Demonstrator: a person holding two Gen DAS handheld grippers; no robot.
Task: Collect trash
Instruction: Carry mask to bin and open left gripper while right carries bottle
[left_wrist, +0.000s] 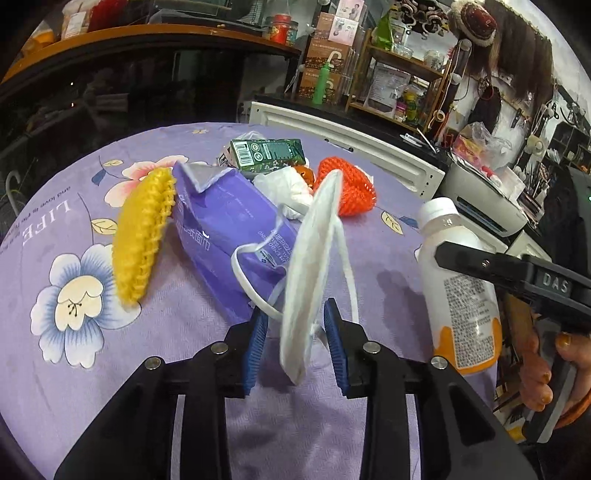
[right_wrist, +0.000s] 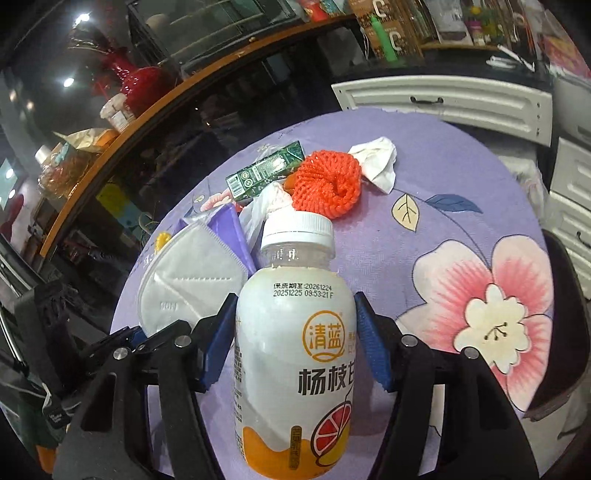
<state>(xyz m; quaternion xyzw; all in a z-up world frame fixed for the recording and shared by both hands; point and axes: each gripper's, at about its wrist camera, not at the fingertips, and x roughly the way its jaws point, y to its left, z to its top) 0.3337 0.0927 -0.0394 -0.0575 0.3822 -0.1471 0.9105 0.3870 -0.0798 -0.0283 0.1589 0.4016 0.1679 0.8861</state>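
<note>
A white face mask (left_wrist: 308, 273) stands on edge between the blue pads of my left gripper (left_wrist: 295, 339); the pads stand a little apart from it on both sides. My right gripper (right_wrist: 295, 343) holds a white drink bottle (right_wrist: 295, 354) with an orange label, its pads against the bottle's sides. The bottle (left_wrist: 458, 284) and the mask (right_wrist: 188, 284) each show in the other view. Trash lies on the purple flowered tablecloth (left_wrist: 74, 369): a yellow foam net (left_wrist: 142, 236), a purple packet (left_wrist: 229, 229), a green carton (left_wrist: 269, 153), an orange foam net (left_wrist: 347, 188), white tissue (right_wrist: 376, 162).
A white cabinet with drawers (right_wrist: 443, 99) stands behind the table. A wooden-edged glass counter (right_wrist: 147, 122) curves along the left. Cluttered shelves (left_wrist: 402, 74) stand at the back. A dark chair (right_wrist: 569, 332) is at the table's right edge.
</note>
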